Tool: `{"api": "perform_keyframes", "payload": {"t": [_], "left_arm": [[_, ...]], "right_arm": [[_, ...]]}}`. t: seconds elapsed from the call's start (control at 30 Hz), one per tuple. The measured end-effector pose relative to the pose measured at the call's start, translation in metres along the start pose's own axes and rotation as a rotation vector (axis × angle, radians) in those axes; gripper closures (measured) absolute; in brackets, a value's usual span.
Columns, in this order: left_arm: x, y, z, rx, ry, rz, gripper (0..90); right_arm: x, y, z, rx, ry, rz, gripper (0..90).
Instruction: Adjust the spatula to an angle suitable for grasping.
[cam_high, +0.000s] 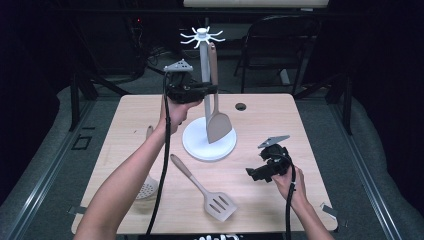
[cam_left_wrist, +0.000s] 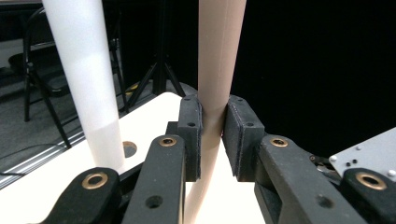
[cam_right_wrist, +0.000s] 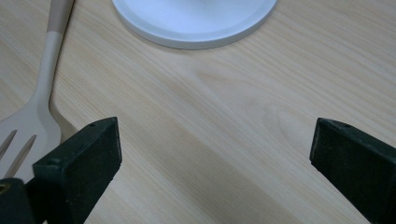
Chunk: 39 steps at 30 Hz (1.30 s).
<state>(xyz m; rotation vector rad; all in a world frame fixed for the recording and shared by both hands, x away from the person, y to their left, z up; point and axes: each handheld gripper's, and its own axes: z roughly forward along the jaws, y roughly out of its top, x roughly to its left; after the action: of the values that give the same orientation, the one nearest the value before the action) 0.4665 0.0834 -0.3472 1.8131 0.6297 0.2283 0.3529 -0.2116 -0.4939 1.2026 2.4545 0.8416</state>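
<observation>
1. The left gripper (cam_high: 212, 89) is up high beside the white stand (cam_high: 208, 142), its fingers (cam_left_wrist: 191, 135) pinching the handle of the beige spatula (cam_high: 217, 117)
2. That spatula hangs upright just beside the stand's pole (cam_high: 205, 65), its blade down over the round base, its top up among the white hooks (cam_high: 202, 36)
3. In the left gripper view the handle (cam_left_wrist: 215, 70) runs straight up between the two black pads, with the white pole (cam_left_wrist: 84, 74) off to one side
4. The right gripper (cam_high: 257, 172) sits low over the table (cam_high: 280, 115), near the stand's base, fingers (cam_right_wrist: 79, 163) spread wide with bare wood between them
5. A slotted turner (cam_high: 207, 192) lies flat on the table in front of the stand
6. A strainer spoon (cam_high: 146, 187) lies near the left forearm, partly hidden by it
</observation>
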Motion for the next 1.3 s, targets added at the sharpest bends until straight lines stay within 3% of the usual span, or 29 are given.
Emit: {"api": "perform_keyframes", "payload": {"t": [0.17,0.5,0.67,0.77,0.9,0.97,1.03,1.1,1.17,1.3], "left_arm": [[0.001,0.0,0.001,0.003,0.018,0.024,77.5],[-0.001,0.0,0.0,0.009,0.105,0.091,76.7],[-0.001,0.0,-0.002,-0.001,0.105,0.084,74.5],[-0.001,0.001,-0.006,0.0,0.103,0.077,67.7],[-0.002,0.001,-0.011,0.011,0.121,0.071,53.9],[-0.002,0.001,-0.014,0.018,0.13,0.074,42.5],[-0.002,0.001,-0.017,0.019,0.137,0.075,40.3],[-0.001,0.002,-0.02,0.026,0.132,0.073,33.4],[-0.001,0.003,-0.023,0.031,0.13,0.068,24.5],[-0.002,0.007,-0.032,0.029,0.136,0.073,17.4]], "right_arm": [[0.0,0.0,0.001,-0.003,0.005,0.005,1.6],[0.0,0.0,0.001,-0.003,0.005,0.004,1.7],[0.0,0.0,0.001,0.003,-0.001,0.0,1.8],[0.0,0.0,0.001,0.003,0.0,-0.001,1.8],[-0.001,0.0,0.001,0.003,-0.002,0.0,1.9],[0.0,0.0,0.001,0.004,-0.001,-0.002,2.0],[0.0,0.0,0.001,0.004,-0.001,-0.003,2.1],[-0.001,0.001,0.0,0.024,-0.014,-0.019,2.2],[-0.001,0.0,0.001,0.008,-0.001,-0.004,2.3],[-0.002,-0.001,0.001,0.015,-0.002,-0.003,2.6]]}}
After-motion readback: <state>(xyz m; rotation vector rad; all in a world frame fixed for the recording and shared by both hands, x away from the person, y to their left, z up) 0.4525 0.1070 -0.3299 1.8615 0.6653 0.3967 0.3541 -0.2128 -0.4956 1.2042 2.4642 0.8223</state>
